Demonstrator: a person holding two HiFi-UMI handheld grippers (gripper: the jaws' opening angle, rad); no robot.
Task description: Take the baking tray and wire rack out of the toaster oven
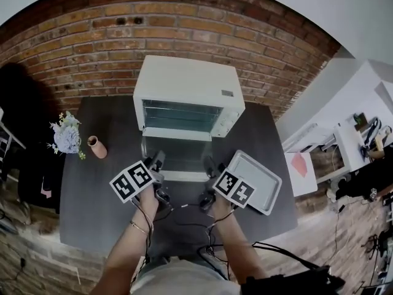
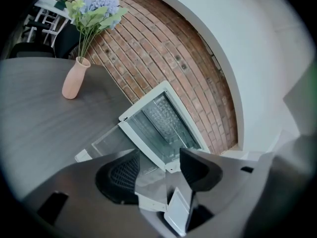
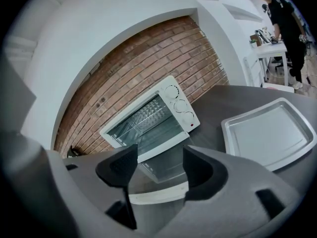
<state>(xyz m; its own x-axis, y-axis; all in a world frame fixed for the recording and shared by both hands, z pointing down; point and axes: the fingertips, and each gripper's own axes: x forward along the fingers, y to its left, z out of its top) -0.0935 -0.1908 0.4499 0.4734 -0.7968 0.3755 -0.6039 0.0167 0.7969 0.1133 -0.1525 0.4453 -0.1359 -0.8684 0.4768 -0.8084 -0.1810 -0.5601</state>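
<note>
Left gripper and right gripper: jaws apart, holding nothing, at the lowered door. Tray lies on the table, right of the oven. Rack sits inside the oven.

Toaster oven, door dropped open
Baking tray on the tabletop beside it; left tool and right tool at the door.

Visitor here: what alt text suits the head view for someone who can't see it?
A person holds the left gripper and right gripper, both open and empty, before a toaster oven with its door down on a table. A baking tray lies at right, a pink vase at left.
</note>
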